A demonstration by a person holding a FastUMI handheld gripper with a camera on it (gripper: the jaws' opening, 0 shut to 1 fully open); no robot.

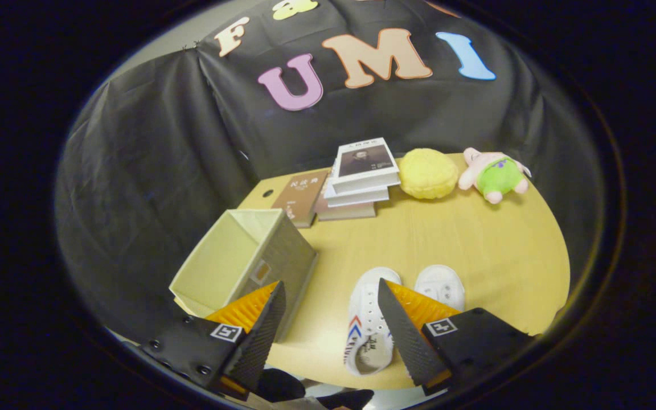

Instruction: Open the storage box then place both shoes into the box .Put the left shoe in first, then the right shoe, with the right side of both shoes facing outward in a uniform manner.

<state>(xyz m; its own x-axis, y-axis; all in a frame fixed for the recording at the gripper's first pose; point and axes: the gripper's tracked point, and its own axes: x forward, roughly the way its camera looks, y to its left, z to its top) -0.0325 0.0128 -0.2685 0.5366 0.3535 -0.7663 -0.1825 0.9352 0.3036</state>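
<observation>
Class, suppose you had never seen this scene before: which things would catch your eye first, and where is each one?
Probably the pair of white shoes side by side on the yellow table, the nearer one partly between the open gripper's fingers. Beside them stands an open storage box, just ahead of one finger. Beyond, by the black cloth wall, sit a stack of books, a yellow round cushion and a pink and green plush toy.

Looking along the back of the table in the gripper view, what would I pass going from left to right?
Brown book → stack of books → yellow round cushion → pink and green plush toy. Nearer, the fingers stand open above the table.
</observation>
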